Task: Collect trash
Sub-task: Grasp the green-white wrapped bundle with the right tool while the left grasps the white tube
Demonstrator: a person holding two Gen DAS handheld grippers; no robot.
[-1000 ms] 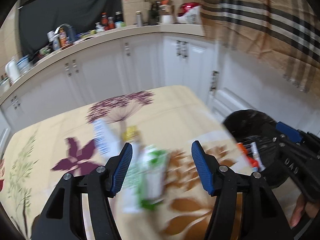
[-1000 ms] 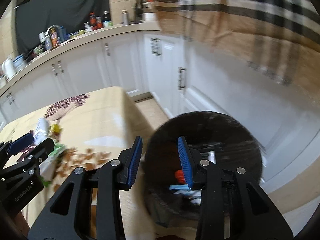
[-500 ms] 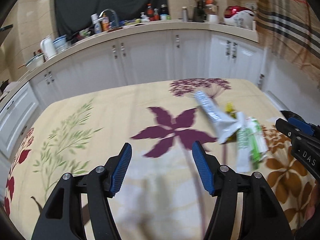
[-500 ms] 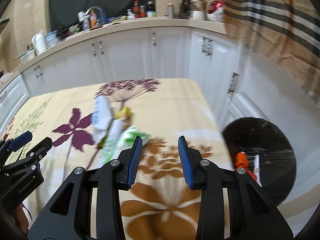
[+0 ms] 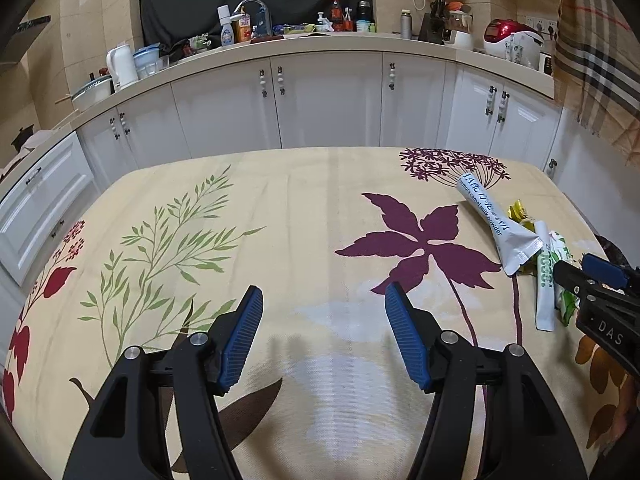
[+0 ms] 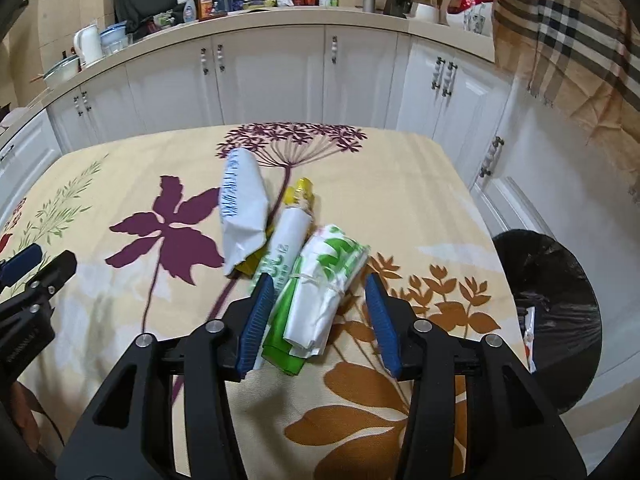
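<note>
The right gripper, jaws just spreading around the green-and-white packet, is best lowered squarely before pinching; nothing is held yet.

Crumpled wrappers lie heaped on the tablecloth near the black-lined bin.

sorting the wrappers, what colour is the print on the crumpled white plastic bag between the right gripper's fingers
Green print on the crumpled white plastic bag, clearest in the right wrist view.

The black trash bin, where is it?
In the right wrist view the black trash bin sits low at the right, on the floor beside the table edge and below the white cabinets.
</note>
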